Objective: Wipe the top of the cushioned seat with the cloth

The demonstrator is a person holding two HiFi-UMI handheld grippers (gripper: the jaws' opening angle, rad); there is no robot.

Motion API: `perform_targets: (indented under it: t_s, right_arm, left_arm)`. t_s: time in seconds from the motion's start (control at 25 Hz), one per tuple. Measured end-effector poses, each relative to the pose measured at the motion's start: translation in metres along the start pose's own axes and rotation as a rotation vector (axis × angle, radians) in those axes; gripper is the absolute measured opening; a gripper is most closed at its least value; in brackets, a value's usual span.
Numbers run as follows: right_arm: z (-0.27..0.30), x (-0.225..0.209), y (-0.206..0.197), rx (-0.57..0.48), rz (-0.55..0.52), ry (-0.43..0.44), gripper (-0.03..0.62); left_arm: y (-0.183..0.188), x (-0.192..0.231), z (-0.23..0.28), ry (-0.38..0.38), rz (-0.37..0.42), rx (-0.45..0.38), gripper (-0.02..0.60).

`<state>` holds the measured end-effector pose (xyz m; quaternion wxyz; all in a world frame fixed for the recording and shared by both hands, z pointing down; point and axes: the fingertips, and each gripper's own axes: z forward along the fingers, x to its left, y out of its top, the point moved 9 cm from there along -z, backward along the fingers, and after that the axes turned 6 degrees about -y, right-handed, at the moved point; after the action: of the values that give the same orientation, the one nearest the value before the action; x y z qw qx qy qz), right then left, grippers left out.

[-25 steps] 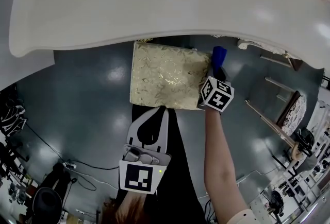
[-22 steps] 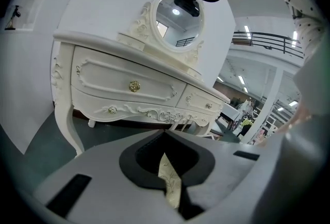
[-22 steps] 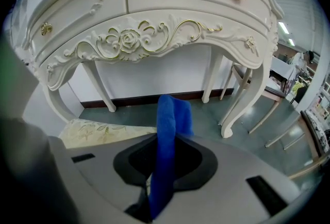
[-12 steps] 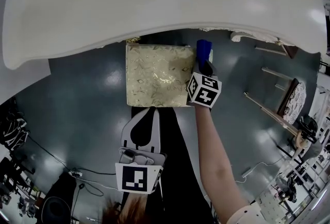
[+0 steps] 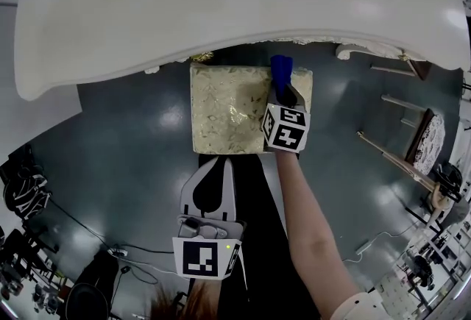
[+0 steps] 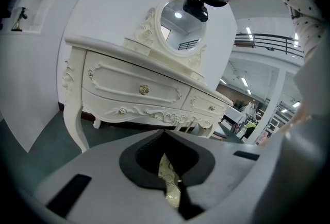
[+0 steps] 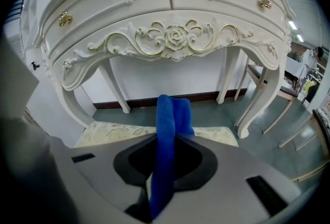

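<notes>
Blue cloth point(image 7: 166, 135) pinched in right gripper point(image 5: 282, 93) over cushioned seat point(image 5: 224, 109); left gripper point(image 5: 221, 165) closed, empty

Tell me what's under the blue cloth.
The gold patterned top of the seat lies below the cloth, toward its far right corner. The cloth and the right gripper clamped on it cover the patch directly beneath, so whether they touch cannot be seen.

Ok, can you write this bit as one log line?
right gripper: shut on blue cloth | blue cloth: at cushioned seat's far edge, right of middle | left gripper: shut, empty
</notes>
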<state>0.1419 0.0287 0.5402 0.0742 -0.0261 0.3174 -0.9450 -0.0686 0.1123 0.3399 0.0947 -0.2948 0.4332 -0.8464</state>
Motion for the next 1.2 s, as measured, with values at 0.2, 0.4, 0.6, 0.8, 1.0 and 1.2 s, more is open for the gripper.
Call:
perform_targets:
  t_s: [0.2,0.4,0.6,0.8,1.0,1.2]
  right_arm:
    - [0.001,0.014,0.001,-0.002,0.015,0.006,0.062]
    - [0.003,0.029,0.002,-0.002,0.015,0.03,0.062]
    - [0.004,0.041,0.004,-0.003,0.006,0.049,0.061]
    - [0.005,0.053,0.006,0.001,0.003,0.061,0.061]
    - [0.006,0.067,0.007,0.0,-0.003,0.077,0.061]
    - [0.007,0.077,0.007,-0.001,-0.006,0.091,0.061]
  left_arm:
    - [0.001,0.005,-0.005,0.016,-0.007,-0.013,-0.002]
    - [0.003,0.01,-0.008,0.034,-0.013,-0.018,-0.002]
    - [0.003,0.013,-0.01,0.045,-0.019,-0.023,-0.002]
    - [0.005,0.015,-0.011,0.052,-0.023,-0.026,-0.002]
    - [0.005,0.022,-0.011,0.063,-0.037,-0.024,-0.002]
    - [0.004,0.027,-0.012,0.068,-0.04,-0.02,-0.002]
